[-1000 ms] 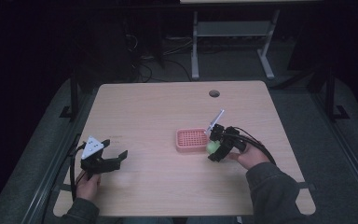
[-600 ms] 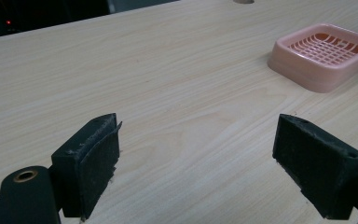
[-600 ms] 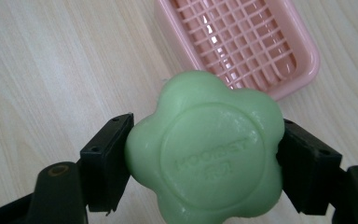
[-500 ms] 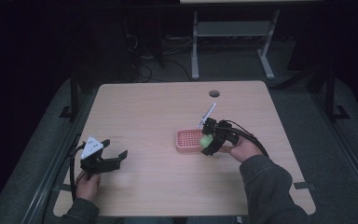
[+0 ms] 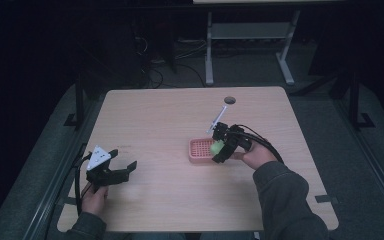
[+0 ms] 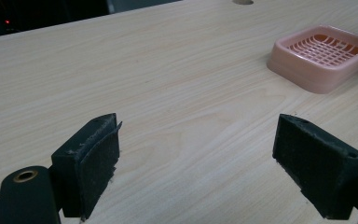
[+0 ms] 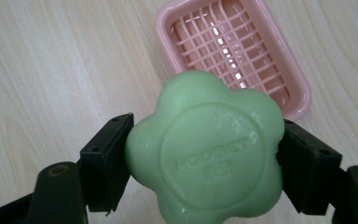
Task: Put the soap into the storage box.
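The right gripper (image 5: 219, 149) holds a green flower-shaped soap (image 5: 216, 147) clamped between its two black jaws, hanging at the right edge of the pink soap dish (image 5: 200, 151) on the tabletop (image 5: 170, 120). That tabletop, a pale wood-grain slab with rounded corners, is the largest thing here; a round cable hole (image 5: 229, 100) sits near its far edge. The person's right forearm, in a dark sleeve (image 5: 285, 200), comes in from the lower right, and the hand (image 5: 256, 156) grips the tool just right of the dish. The left gripper (image 5: 115, 167) rests low at the near left corner, well apart from the dish, its jaws spread wide with nothing between them; in the left gripper view the bare tabletop (image 6: 168, 93) lies between the jaws and the dish (image 6: 321, 56) shows far off at the upper right. The dish is a shallow pink rectangle with a slotted grid floor, lying flat and holding nothing. In the right gripper view the soap (image 7: 205, 151) shows five rounded lobes and a raised round face with embossed lettering, too faint to read for certain; it overlaps the near corner of the dish (image 7: 270, 46), above it.
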Motion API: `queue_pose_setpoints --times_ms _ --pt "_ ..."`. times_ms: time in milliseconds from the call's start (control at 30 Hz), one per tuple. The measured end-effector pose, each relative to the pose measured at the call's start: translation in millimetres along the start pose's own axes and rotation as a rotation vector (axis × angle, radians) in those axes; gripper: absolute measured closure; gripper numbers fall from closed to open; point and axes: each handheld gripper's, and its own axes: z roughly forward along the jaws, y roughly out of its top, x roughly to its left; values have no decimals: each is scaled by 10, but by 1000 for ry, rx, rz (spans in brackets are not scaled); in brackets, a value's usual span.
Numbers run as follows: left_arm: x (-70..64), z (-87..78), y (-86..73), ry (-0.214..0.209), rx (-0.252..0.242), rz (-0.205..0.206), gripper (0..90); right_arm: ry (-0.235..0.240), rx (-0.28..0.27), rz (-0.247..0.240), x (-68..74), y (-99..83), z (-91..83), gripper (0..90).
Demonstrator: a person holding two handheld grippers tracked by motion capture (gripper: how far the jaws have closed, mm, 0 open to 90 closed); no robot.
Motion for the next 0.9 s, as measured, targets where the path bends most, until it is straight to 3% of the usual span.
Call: queue_pose_setpoints --times_ms 467,900 --pt "3 -1 2 -2 -3 -2 141 -1 4 -19 -31 203 -47 256" --pt "15 -1 2 -7 -7 -11 141 9 11 -21 -76 352 112 255"
